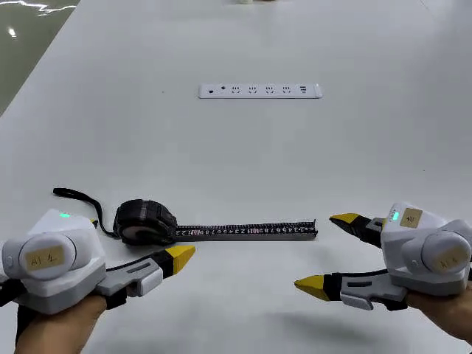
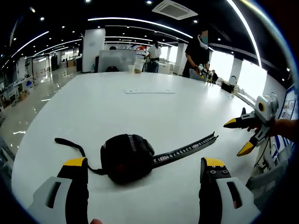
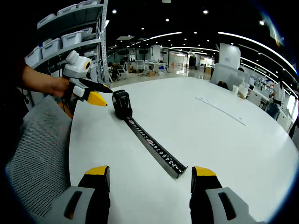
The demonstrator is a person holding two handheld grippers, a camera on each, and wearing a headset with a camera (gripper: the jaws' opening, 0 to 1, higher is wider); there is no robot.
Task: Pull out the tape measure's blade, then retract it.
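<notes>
A black tape measure case (image 1: 145, 221) lies on the white table (image 1: 236, 155). Its blade (image 1: 251, 231) is pulled out flat to the right, and a black strap (image 1: 77, 198) trails to the left. My left gripper (image 1: 137, 237) is open, with its jaws on either side of the case (image 2: 127, 156) and not touching it. My right gripper (image 1: 327, 251) is open just beyond the blade's end hook (image 1: 315, 229). In the right gripper view the blade tip (image 3: 180, 170) lies between the jaws of the right gripper (image 3: 150, 171), apart from both.
A white power strip (image 1: 259, 91) lies farther back at the table's middle. People (image 2: 198, 46) stand beyond the far end of the table. A mesh chair (image 3: 37, 140) and shelves with bins (image 3: 70, 28) stand off the table's side.
</notes>
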